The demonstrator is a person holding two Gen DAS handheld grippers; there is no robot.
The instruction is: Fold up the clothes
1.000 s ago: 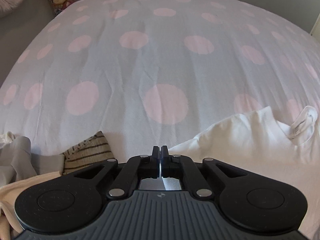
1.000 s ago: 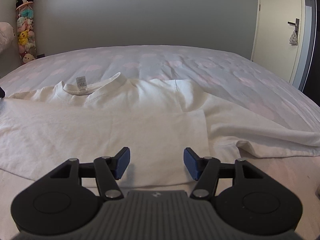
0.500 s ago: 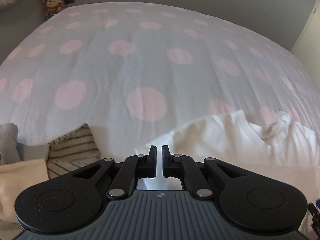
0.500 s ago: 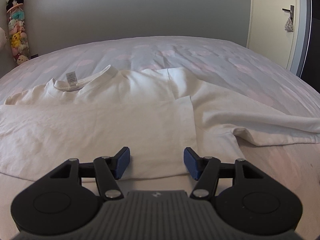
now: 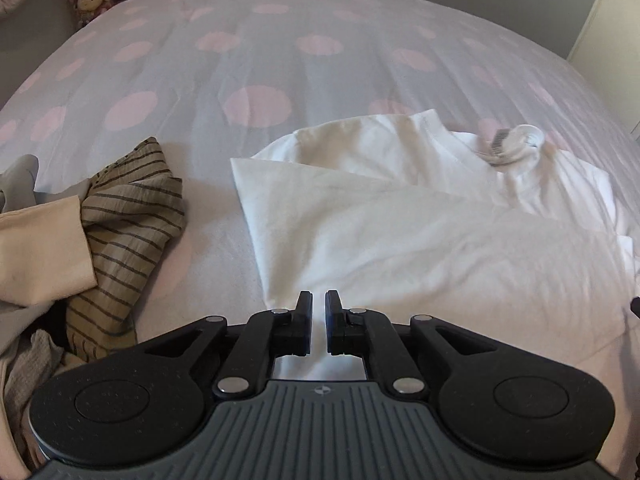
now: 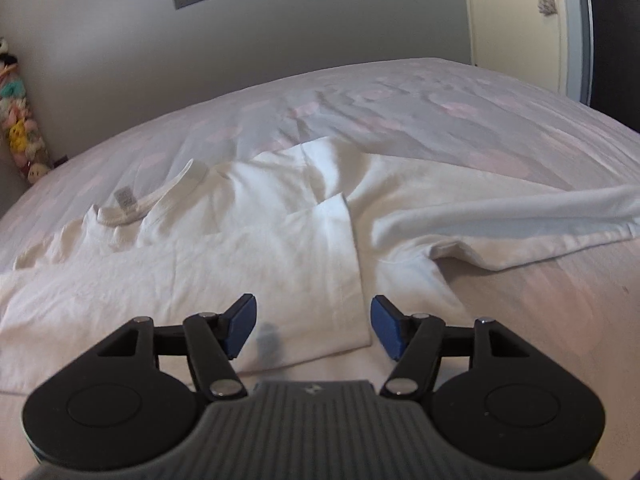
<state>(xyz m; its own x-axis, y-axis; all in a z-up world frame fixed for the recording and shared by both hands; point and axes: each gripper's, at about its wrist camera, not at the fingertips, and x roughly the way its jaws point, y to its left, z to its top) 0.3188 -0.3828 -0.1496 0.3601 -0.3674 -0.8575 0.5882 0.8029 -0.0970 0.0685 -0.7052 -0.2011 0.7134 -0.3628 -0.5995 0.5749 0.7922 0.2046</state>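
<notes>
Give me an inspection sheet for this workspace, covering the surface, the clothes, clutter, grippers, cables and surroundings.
Surface: bed with pale sheet printed with pink dots, lightly creased.
Job's things: white T-shirt lying partly folded, one side laid over the body; collar with label facing up; one sleeve spread out to the right.
Clutter: striped garment and beige garment heaped to the left of the shirt.
Grippers: left gripper over the shirt's near edge, jaws a narrow gap apart, gripping nothing; right gripper jaws wide apart above the folded corner.
Cables: nothing seen.
Surroundings: grey wall, stuffed toys in the corner, cream door.
</notes>
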